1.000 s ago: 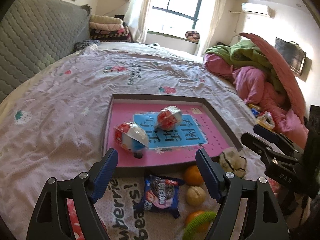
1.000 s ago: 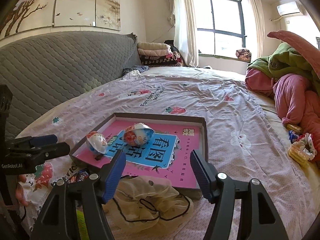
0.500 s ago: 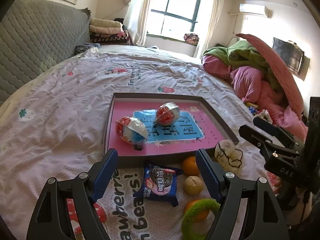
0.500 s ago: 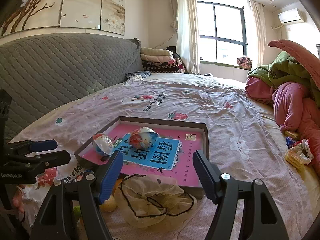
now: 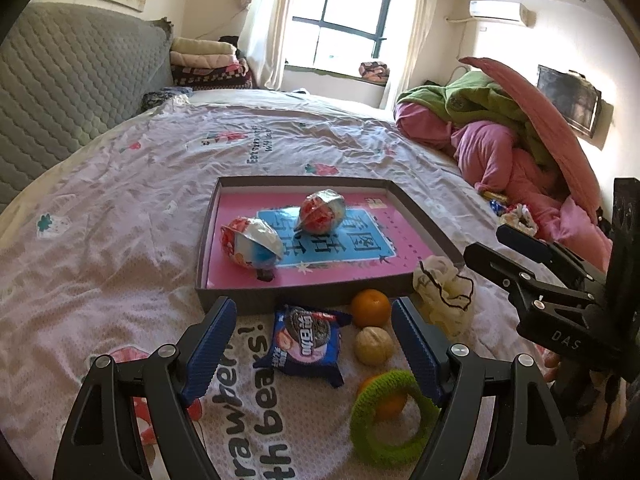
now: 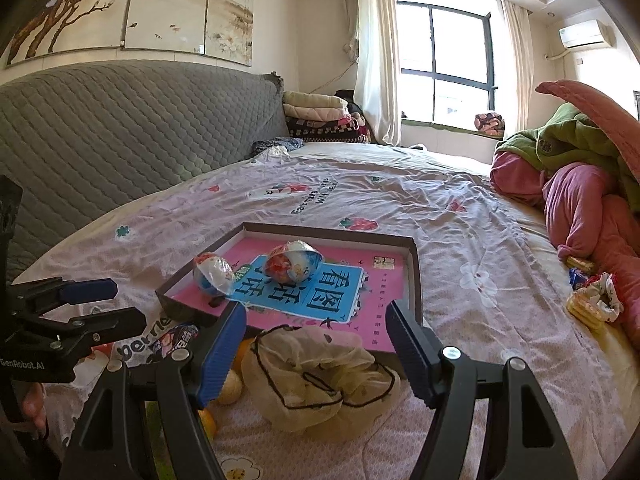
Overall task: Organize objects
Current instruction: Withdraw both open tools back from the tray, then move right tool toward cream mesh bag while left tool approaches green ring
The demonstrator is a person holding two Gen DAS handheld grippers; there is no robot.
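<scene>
Currently we hold both grippers above the bedspread [image 5: 120, 208], each with jaws spread and nothing between the pads. Just ahead of the left gripper [image 5: 312, 336] lies the blue cookie packet [image 5: 306, 342], flat on the cloth, framed by the two fingers. To its right, beside the right finger, sit an orange [image 5: 370, 307] and, nearer, a walnut [image 5: 374, 346]; a green crocheted ring [image 5: 394, 416] lies nearer still, with a second orange showing through it. Beyond the packet stands the shallow box lid [image 5: 424, 216] holding two foil-wrapped eggs [image 5: 250, 246], apart from each other.

Directly ahead of the right gripper [image 6: 316, 340] we see the crumpled cream drawstring pouch [image 6: 316, 376], lying between the fingers against the near wall of the lid, untouched by the pads. A heap of pink and green bedding [image 6: 580, 200] lies far to the right.
</scene>
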